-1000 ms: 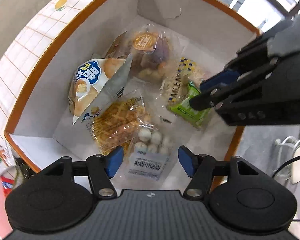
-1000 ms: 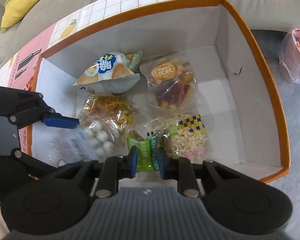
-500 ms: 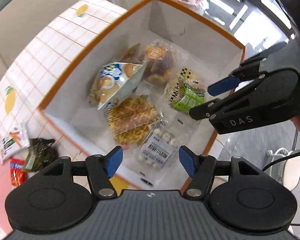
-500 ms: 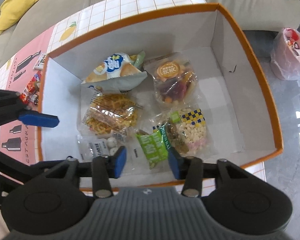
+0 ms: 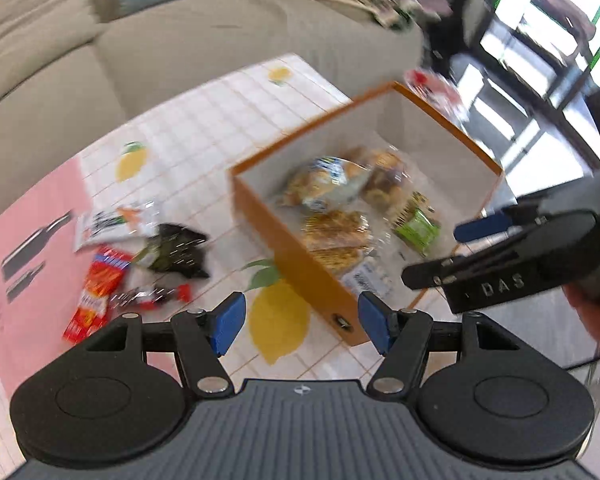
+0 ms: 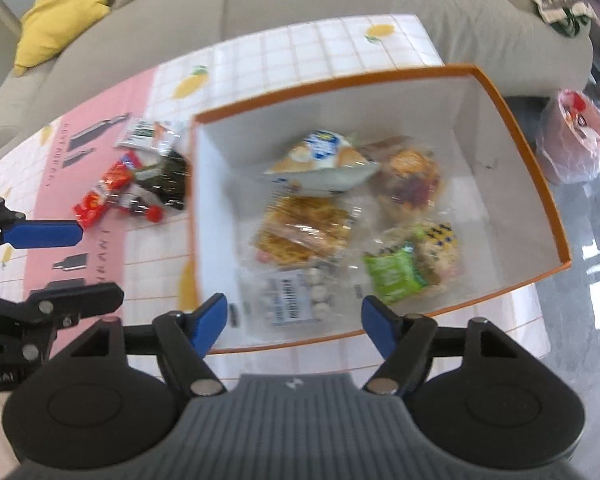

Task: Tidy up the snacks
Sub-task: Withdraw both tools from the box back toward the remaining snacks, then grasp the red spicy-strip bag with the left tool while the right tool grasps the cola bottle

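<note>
Snacks in box: we see six packets lying on the white floor of the orange box [image 6: 540,184], centre right of the right wrist frame, among them a green packet [image 6: 392,276], a waffle packet [image 6: 304,232] and a blue-and-white bag [image 6: 324,160].
Snacks outside: we find a red packet [image 6: 104,196] and a black packet [image 6: 172,180] on the tablecloth [image 6: 300,48], left of the box.
Left gripper [image 5: 302,322]: we hold it spread wide and empty, low in its frame, above the cloth by the box corner.
Right gripper [image 6: 294,322]: ours is spread wide too, empty, over the box's near edge.
</note>
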{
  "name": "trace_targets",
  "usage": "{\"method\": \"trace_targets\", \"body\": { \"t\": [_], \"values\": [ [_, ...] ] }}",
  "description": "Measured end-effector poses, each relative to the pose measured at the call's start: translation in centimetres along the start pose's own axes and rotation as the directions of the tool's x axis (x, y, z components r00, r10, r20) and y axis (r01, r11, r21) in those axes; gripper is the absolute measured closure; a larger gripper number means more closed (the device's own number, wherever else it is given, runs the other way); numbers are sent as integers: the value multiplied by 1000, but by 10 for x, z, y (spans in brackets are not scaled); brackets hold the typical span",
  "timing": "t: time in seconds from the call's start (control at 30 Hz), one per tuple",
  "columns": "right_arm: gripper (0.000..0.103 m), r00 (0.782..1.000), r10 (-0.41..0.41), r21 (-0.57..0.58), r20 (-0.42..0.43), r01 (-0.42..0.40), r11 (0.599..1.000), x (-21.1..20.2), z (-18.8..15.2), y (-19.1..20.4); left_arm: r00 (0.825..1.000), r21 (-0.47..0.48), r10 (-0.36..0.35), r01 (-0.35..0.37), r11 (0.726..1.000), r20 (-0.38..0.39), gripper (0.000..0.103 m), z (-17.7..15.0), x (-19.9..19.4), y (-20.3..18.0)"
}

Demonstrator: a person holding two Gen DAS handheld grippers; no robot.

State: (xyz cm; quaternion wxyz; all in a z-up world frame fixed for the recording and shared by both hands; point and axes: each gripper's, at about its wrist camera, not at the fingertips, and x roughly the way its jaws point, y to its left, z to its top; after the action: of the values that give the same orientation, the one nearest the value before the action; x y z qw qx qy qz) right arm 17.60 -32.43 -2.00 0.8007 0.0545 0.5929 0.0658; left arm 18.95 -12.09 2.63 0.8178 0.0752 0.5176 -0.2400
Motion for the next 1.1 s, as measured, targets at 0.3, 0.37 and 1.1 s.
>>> {"method": "trace_targets", "body": {
  "t": [0.3,0.37,1.1],
  "values": [
    [26,981,64,-51,185,-56,997,-21,-29,71,985,-206,91,-60,977,146,27,-56,-43,45],
    [26,969,85,-56,234,-74,996,-21,-40,85,979,-254,124,-79,964,165,27,-70,-48,56],
    [36,908,82,-205,412,5,979,77,-92,185,950,-444,219,-102,890,222,27,-160,1,145]
  ]
}}
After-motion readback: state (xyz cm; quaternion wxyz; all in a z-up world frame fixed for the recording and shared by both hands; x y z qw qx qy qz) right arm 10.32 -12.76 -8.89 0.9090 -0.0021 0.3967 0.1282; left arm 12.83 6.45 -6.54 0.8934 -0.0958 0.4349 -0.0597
